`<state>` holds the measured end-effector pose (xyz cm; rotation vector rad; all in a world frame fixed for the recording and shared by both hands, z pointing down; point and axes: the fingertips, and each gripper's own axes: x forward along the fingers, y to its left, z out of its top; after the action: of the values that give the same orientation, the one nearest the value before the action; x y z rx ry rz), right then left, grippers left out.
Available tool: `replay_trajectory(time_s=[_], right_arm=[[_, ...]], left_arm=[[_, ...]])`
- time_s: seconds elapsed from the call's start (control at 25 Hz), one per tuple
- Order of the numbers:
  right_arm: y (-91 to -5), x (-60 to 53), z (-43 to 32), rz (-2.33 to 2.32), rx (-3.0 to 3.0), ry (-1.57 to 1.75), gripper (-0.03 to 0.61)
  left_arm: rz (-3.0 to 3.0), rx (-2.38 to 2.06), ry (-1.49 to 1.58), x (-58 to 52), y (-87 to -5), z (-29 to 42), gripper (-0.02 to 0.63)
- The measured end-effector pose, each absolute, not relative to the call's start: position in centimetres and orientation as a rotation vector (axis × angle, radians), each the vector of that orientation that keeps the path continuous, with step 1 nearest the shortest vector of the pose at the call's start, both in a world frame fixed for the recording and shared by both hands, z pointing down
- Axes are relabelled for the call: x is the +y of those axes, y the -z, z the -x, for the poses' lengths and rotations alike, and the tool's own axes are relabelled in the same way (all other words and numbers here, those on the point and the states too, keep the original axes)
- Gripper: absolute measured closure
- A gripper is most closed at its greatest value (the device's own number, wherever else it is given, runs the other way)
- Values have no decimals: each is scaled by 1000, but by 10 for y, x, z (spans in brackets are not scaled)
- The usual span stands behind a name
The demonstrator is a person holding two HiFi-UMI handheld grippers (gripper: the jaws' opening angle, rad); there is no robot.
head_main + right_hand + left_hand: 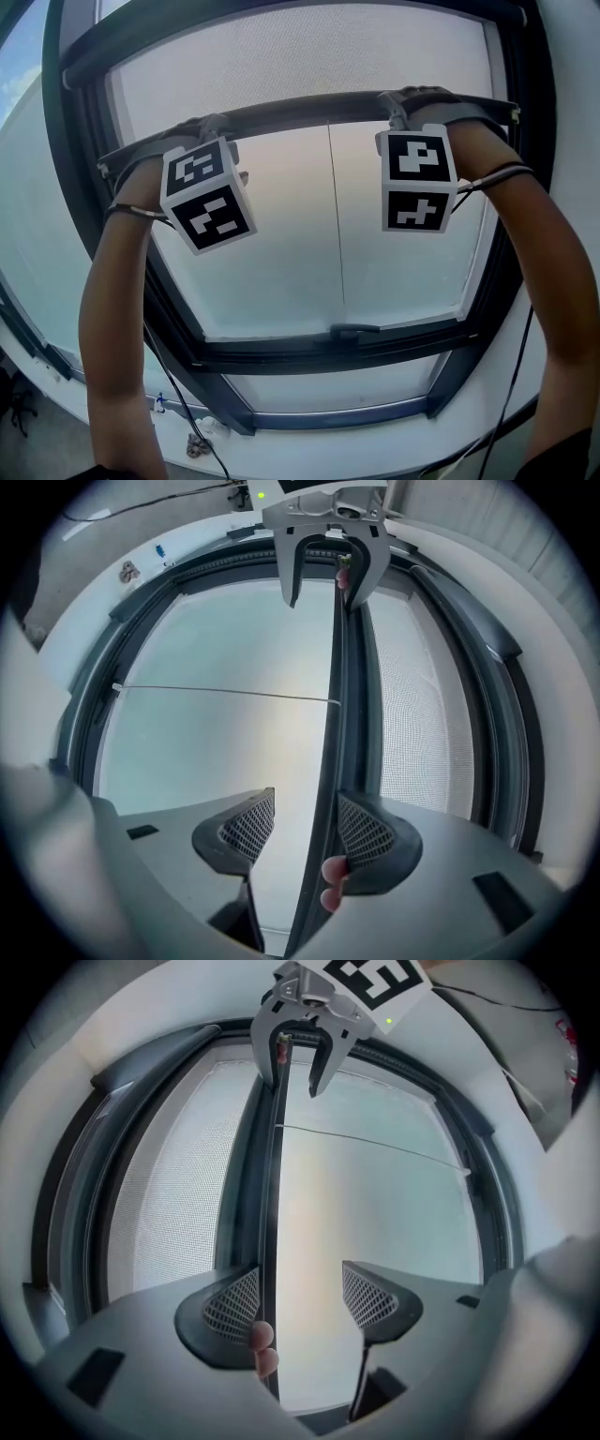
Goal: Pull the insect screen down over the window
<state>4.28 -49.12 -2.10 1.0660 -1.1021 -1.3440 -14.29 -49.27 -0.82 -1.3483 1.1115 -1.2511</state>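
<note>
The insect screen's dark pull bar crosses the upper window, with grey mesh above it. My left gripper and right gripper both reach over this bar from below. In the left gripper view the bar lies against one pad of the left gripper; the other pad stands well apart. In the right gripper view the bar rests beside one pad of the right gripper, again with a wide gap. A person's fingertips show beside the bar.
The dark window frame surrounds the glass, with a handle at its lower rail. Cables hang along both forearms. White wall lies below and to the sides of the frame.
</note>
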Motion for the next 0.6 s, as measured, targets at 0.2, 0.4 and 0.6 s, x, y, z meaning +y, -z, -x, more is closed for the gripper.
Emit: replay_trajectory(time_s=[0.2,0.4,0.6], right_arm=[[-3,-492,-42,-1033,-1127,1330,385],[-9,-492,-42,-1029,-1118,1323,385],[-46,-491,-44,-949,-1106,1273,385]], left_arm=[[1385,1099,1291,-492,-16,145,334],[1431,1096,1305,-491,-22,144,334],[1512,1008,1395,-488,-63,142,334]])
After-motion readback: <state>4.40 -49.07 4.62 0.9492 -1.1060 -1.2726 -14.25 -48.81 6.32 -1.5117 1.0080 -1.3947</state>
